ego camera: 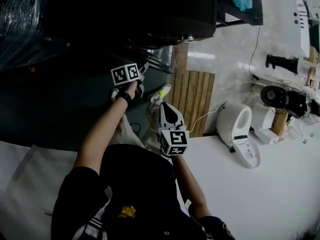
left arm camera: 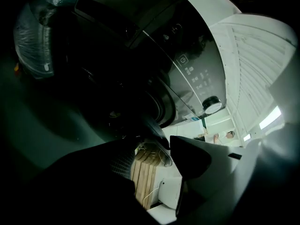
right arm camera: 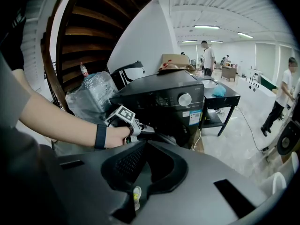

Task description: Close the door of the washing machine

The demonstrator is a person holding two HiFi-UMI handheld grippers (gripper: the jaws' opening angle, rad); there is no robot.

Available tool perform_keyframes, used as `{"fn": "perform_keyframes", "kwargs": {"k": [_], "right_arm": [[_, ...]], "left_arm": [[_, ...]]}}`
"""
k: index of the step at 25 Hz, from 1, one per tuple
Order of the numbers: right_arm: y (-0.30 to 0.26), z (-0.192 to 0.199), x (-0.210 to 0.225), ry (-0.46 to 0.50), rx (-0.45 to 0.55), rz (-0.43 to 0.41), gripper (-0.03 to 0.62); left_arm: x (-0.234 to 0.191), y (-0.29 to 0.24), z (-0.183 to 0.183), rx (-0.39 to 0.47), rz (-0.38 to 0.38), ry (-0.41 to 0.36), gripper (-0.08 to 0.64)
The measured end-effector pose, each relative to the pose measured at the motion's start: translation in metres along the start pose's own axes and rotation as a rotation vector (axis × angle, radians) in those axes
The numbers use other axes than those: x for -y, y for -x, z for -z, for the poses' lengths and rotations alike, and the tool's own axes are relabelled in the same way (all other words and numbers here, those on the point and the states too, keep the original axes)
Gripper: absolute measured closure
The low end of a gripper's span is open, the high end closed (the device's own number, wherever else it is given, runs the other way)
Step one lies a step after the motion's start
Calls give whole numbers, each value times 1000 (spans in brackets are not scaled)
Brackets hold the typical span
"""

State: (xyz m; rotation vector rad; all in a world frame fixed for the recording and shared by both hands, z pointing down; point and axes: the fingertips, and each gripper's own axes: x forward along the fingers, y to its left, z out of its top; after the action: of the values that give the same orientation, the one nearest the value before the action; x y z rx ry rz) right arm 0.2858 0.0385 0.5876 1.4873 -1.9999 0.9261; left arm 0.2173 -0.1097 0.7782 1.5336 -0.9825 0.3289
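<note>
- The door (ego camera: 159, 59) sits low on the front of the black washing machine (right arm camera: 159, 100), just beside our left gripper (left arm camera: 152, 140). It looks ajar to us, but it's too dark to be sure.
- Left gripper: jaws apart, nothing pinched. Only floor and a shoe (ego camera: 161, 91) show through the gap.
- Right gripper (right arm camera: 143, 143): tips together, empty, held well back from the machine.
- Risk 1: the open jaws could skid off the curved door edge if we push w/ one tip only. The door would then swing back instead of closing.
- Risk 2: a push that's too soft or off-centre prob. leaves the latch uncaught, so the door looks closed but isn't.
- Risk 3: our feet are right under the door, by the wooden mat (ego camera: 190, 101) and a white cable (ego camera: 207, 115). A step fwd could trip us or snag the cable.
- Containers:
  - Washing machine: we can't see the inside, so the load is unknown.
  - Plastic-wrapped bundle (right arm camera: 91, 95) beside the machine: contents unclear, w/ a bottle (right arm camera: 83, 70) standing above or behind it.
  - Cardboard box (right arm camera: 174, 60) on top of or behind the machine: contents not visible.
  - Black stand (right arm camera: 220, 102) next to the machine: a blue cloth (right arm camera: 218, 91) lies on its top.
</note>
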Motion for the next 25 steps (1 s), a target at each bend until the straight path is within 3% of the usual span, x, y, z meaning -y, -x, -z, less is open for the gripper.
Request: {"fn": "perform_keyframes", "kwargs": {"k": [5, 8, 10, 11, 13, 15, 18, 25], "right_arm": [[-4, -9, 24, 25, -13, -15, 561], [-11, -12, 44, 50, -11, -18, 561], [-16, -10, 60, 61, -15, -11, 561], [-16, -11, 67, 65, -17, -6, 561], [-13, -22, 71, 75, -7, 6, 561], [-8, -42, 67, 85, 24, 21, 561], [-3, -76, 54, 94, 98, 47, 563], [13, -144, -22, 86, 262, 49, 565]], "left_arm": [[17, -26, -38, 91, -9, 110, 308], [22, -54, -75, 151, 14, 244, 314], [15, -75, -77, 160, 17, 345, 295], [11, -82, -72, 164, 31, 354, 293], [6, -86, -61, 176, 93, 283, 318], [20, -59, -56, 175, 124, 164, 429], [58, 6, -63, 185, 136, -21, 463], [103, 168, -86, 325, 218, -365, 518]]}}
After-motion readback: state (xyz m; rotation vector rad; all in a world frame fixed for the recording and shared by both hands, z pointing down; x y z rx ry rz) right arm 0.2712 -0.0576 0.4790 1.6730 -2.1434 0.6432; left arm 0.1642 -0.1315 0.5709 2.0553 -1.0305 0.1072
